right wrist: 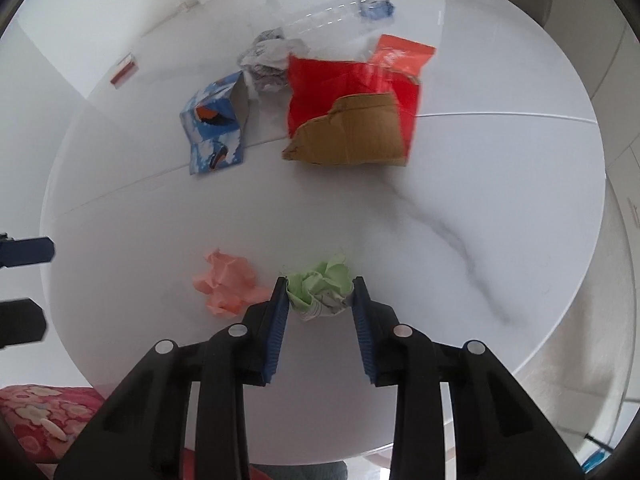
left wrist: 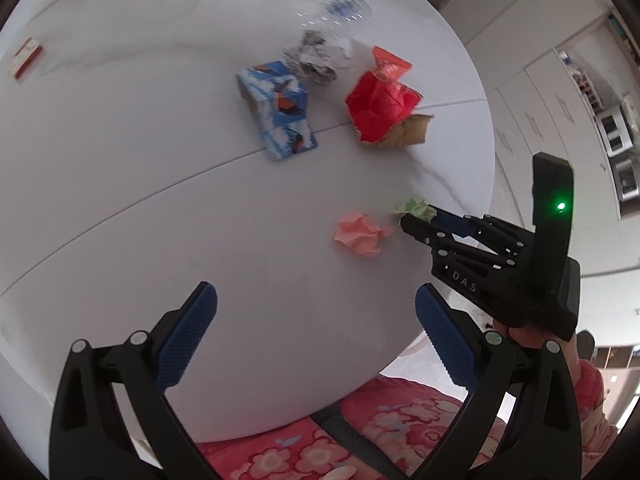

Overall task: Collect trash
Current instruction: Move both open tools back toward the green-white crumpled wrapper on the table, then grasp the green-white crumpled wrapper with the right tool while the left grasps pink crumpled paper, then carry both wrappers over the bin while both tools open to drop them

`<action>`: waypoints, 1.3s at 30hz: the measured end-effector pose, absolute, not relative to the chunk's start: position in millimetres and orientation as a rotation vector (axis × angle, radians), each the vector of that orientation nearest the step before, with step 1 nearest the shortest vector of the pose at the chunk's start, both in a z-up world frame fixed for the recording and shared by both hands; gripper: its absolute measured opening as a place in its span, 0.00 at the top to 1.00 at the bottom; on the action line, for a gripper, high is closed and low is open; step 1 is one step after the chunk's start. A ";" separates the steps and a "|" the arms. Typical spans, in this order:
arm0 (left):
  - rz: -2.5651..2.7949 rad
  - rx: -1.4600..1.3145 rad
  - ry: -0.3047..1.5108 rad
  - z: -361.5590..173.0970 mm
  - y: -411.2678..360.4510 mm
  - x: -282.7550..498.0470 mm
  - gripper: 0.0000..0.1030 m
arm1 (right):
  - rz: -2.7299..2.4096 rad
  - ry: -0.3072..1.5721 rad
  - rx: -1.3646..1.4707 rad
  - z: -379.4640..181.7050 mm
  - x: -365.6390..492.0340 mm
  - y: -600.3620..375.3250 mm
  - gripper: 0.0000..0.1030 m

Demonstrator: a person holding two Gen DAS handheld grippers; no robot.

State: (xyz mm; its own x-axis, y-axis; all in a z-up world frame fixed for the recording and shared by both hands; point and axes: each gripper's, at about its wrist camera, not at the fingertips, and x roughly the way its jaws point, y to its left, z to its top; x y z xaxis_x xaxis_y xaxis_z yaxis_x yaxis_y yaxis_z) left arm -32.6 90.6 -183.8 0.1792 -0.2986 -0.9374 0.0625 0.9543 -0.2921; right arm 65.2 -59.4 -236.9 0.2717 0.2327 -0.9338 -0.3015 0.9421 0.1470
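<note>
My right gripper (right wrist: 319,286) is shut on a crumpled green paper ball (right wrist: 320,290), pads on both its sides, at the near part of the white round table (right wrist: 480,184). In the left wrist view that gripper (left wrist: 418,218) holds the green ball (left wrist: 414,207). A crumpled pink paper ball (right wrist: 226,282) lies just left of it, also in the left wrist view (left wrist: 360,234). My left gripper (left wrist: 316,320) is open and empty above the table's near edge.
Farther back lie a blue printed carton (right wrist: 214,128), a torn red and brown box (right wrist: 352,120), a red wrapper (right wrist: 404,56), crumpled grey paper (right wrist: 266,62), a clear plastic bottle (right wrist: 340,12) and a small red and white box (right wrist: 124,68).
</note>
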 end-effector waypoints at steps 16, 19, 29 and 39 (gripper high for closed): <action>-0.349 -0.082 1.438 -255.5 12.7 7.2 0.35 | 0.191 1.203 0.079 -205.9 36.5 -138.3 0.69; -0.362 -0.021 1.392 -254.7 2.2 4.0 0.42 | 0.165 1.206 0.102 -206.6 26.4 -150.9 0.68; -0.334 0.051 1.328 -248.4 -4.5 -4.5 0.57 | 0.092 1.198 0.144 -204.8 -6.4 -182.4 0.68; -0.470 0.033 1.298 -204.6 -27.4 -27.3 0.57 | -0.045 1.285 0.212 -238.2 -46.2 -220.5 0.07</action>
State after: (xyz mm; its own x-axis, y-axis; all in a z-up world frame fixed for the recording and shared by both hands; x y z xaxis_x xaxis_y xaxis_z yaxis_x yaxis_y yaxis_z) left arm -27.3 -27.4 -204.6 0.1893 -0.3159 -0.9297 0.3526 0.9055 -0.2359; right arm -46.2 -220.5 -238.2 0.2835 0.0846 -0.9552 0.1512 0.9797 0.1316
